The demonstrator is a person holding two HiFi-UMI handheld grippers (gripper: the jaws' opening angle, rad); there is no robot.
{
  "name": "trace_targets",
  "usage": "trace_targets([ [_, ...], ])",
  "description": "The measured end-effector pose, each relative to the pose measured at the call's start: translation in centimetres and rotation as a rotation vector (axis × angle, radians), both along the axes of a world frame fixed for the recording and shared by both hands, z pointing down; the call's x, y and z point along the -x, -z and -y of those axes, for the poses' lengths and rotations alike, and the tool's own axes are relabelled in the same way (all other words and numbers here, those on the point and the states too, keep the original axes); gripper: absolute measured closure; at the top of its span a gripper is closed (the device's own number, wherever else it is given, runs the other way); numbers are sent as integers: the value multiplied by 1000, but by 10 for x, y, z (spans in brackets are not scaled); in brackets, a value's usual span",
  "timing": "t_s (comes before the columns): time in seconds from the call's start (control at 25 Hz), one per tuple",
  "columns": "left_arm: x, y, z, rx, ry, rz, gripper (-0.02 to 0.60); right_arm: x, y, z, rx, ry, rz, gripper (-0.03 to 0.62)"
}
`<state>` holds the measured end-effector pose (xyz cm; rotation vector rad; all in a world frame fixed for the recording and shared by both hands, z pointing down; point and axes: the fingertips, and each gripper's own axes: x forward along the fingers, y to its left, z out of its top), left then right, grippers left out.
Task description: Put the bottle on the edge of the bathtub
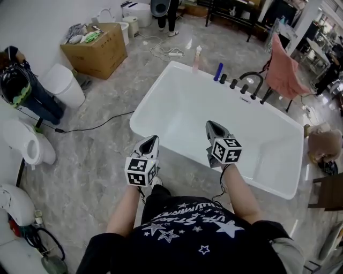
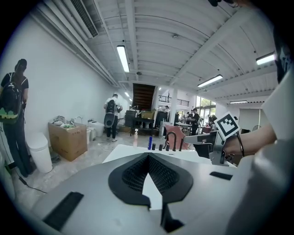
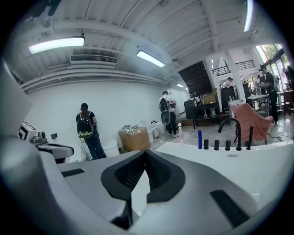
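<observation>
A white bathtub [image 1: 161, 126] lies in front of me. On its far rim a blue bottle [image 1: 218, 71] stands beside the black taps [image 1: 252, 81]. A pale pink bottle [image 1: 197, 58] stands at the tub's far corner; I cannot tell whether it is on the rim or on the floor behind. Both bottles also show far off in the gripper views, blue [image 2: 150, 142] [image 3: 199, 139] and pink [image 2: 135, 137] [image 3: 180, 134]. My left gripper [image 1: 153, 139] [image 2: 148, 156] hangs shut and empty just outside the near rim. My right gripper [image 1: 210, 126] [image 3: 146, 151] is shut and empty over the near side of the basin.
A cardboard box [image 1: 96, 48], a white bin [image 1: 64, 85] and a toilet [image 1: 27, 144] stand on the left, with a person wearing a backpack [image 1: 19, 85]. A cable [image 1: 96, 127] crosses the floor. A pink chair [image 1: 284, 72] stands beyond the taps. Another person [image 1: 166, 10] stands at the far end.
</observation>
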<state>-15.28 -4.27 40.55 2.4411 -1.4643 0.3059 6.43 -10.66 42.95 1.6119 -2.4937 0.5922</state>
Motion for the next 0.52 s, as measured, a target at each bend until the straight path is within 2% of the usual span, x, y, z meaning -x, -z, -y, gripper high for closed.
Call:
trace_targets([
  [0.28,-52,-2,-57,-19,34,24,566,-39,-8,-68,-17,67,-32,580],
  [0.52,-92,-15,-118,-1,47,30,566,-70,-16,-120,-14,111,-34,580],
])
